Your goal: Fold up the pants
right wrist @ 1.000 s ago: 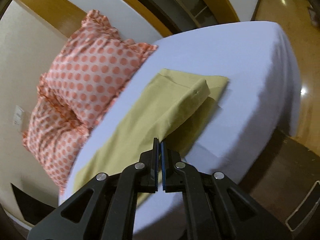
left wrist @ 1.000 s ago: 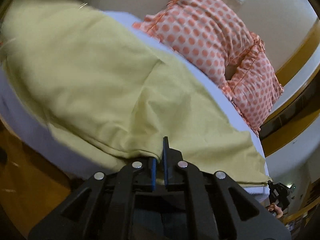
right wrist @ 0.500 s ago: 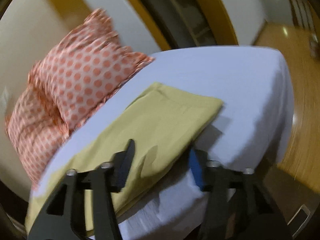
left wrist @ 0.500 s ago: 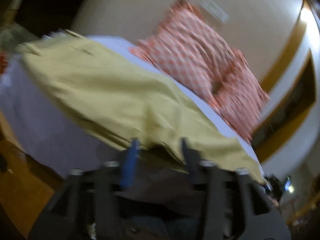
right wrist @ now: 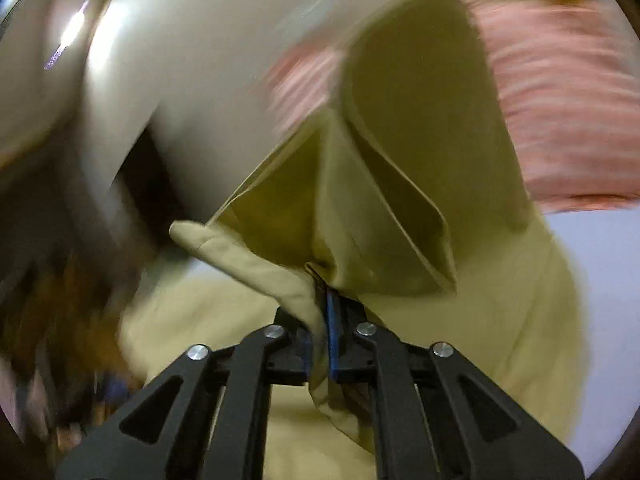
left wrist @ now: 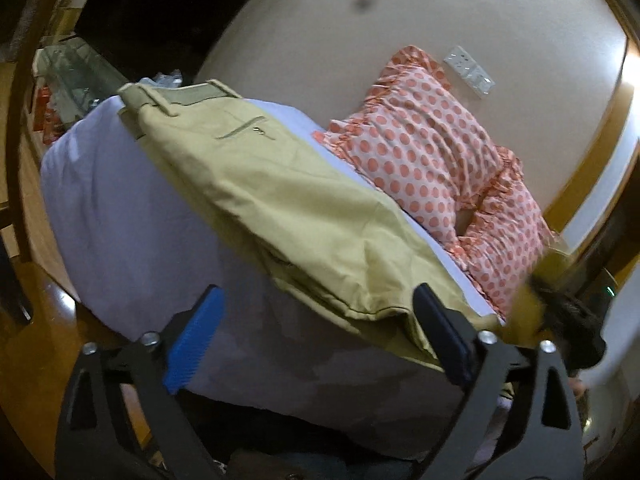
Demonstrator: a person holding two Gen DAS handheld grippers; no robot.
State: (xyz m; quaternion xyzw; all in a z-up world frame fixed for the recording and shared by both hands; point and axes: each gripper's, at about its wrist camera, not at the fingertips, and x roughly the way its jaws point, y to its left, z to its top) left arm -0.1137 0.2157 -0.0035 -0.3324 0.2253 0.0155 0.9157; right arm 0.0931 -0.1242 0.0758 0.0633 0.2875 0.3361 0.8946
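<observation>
Yellow-green pants (left wrist: 280, 200) lie folded lengthwise across a bed with a lavender sheet (left wrist: 120, 220), waistband and back pocket at the far left. My left gripper (left wrist: 316, 336) is open and empty, its jaws wide apart just in front of the near edge of the pants. My right gripper (right wrist: 322, 300) is shut on the leg-end cloth of the pants (right wrist: 400, 208) and holds it lifted, with hem folds standing up in front of the camera. The right wrist view is blurred by motion. The right gripper with yellow cloth shows blurred at the right edge of the left wrist view (left wrist: 560, 312).
Two white pillows with orange dots (left wrist: 440, 160) lie along the far side of the bed against a beige wall with sockets (left wrist: 470, 70). A glass shelf unit (left wrist: 72, 76) stands at the far left. Wooden floor (left wrist: 36, 340) lies beside the bed.
My left gripper let go of the pants, opened wide and pulled back. My right gripper opened, moved to the leg end, shut on the cloth and lifted it.
</observation>
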